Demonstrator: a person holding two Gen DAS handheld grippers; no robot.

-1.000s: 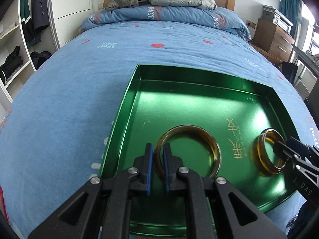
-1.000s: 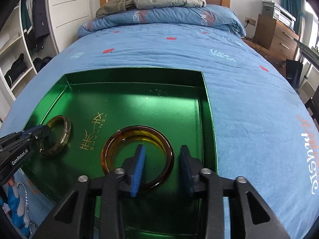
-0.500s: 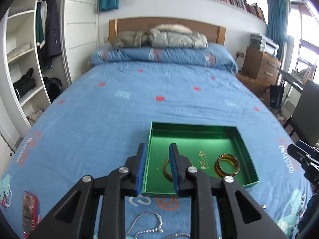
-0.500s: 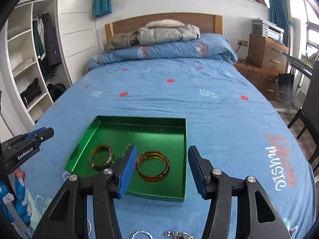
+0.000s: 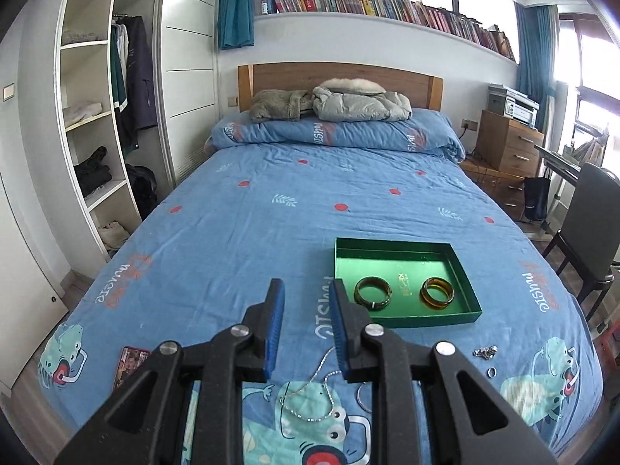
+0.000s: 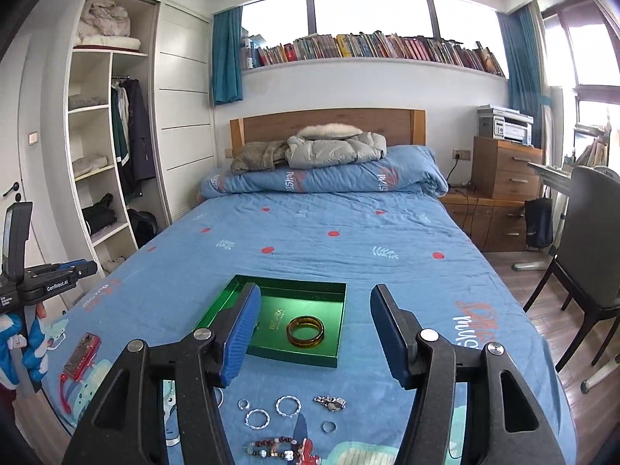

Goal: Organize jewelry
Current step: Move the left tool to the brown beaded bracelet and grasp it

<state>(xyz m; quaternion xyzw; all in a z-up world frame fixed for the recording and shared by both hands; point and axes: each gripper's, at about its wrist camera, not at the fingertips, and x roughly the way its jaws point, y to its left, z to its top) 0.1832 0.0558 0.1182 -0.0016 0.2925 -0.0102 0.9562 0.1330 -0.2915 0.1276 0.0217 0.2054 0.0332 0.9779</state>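
Bangles, dark green (image 5: 373, 298) and amber (image 5: 437, 298), lie apart inside the green tray (image 5: 403, 246); left gripper (image 5: 306, 323) and right gripper (image 6: 312, 333) gape, holding nothing.

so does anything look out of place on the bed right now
Mainly the loose jewelry. Two amber bangles lie in the green tray, but a silver chain, silver rings, a beaded bracelet and a small metal clump still lie scattered on the blue bedspread near its foot.

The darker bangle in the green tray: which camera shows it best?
The left wrist view: the darker bangle lies fully visible in the green tray. In the right wrist view, the right gripper's left finger hides it.
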